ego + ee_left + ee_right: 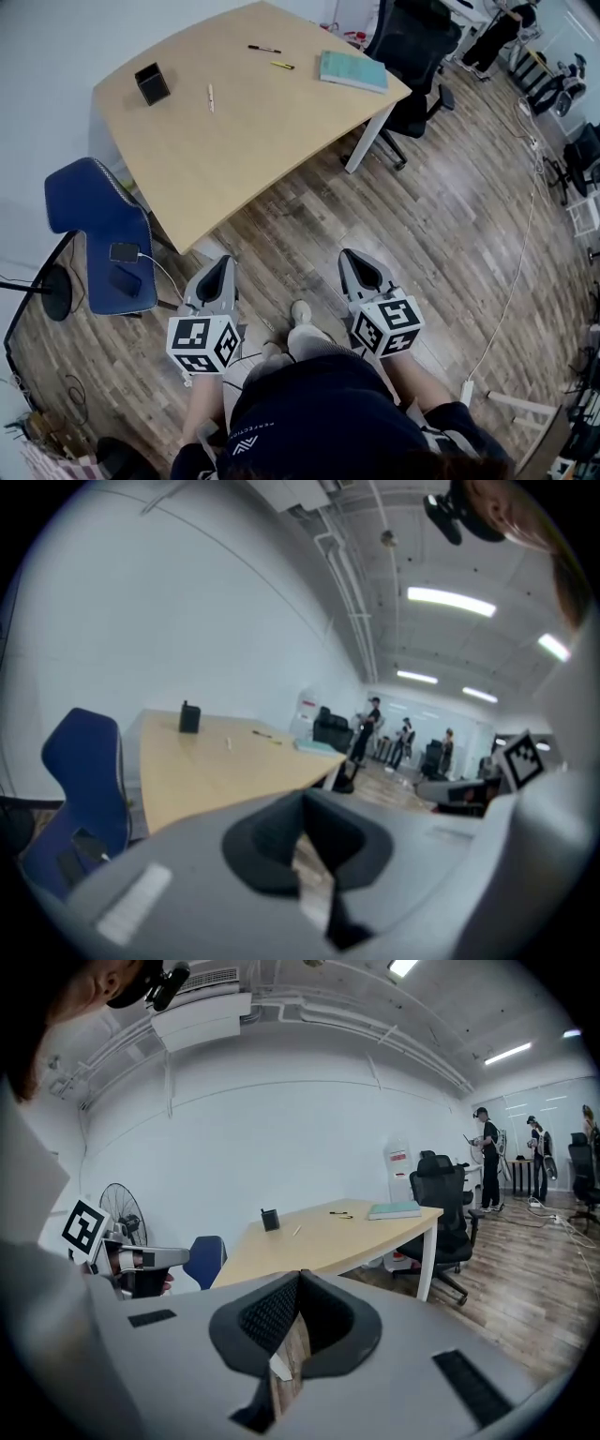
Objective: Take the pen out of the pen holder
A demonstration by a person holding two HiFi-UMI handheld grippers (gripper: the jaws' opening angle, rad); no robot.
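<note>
— Where's the pen holder [152,83]?
— Far side of the table [281,141], well away from me. My left gripper [224,263] and right gripper [350,256] are both closed, empty (arriving closed, I'd topple it).

table [253,141] top pale wood-look, smooth matt, floor [450,244] wood planks with slight sheen, chair [89,220] blue cloth, pen holder [152,83] matt black, right gripper [300,1279] matt grey plastic, pads [267,1314] black, ribbed

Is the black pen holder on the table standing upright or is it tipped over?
Upright: the pen holder stands on its base on the table, opening facing up.
</note>
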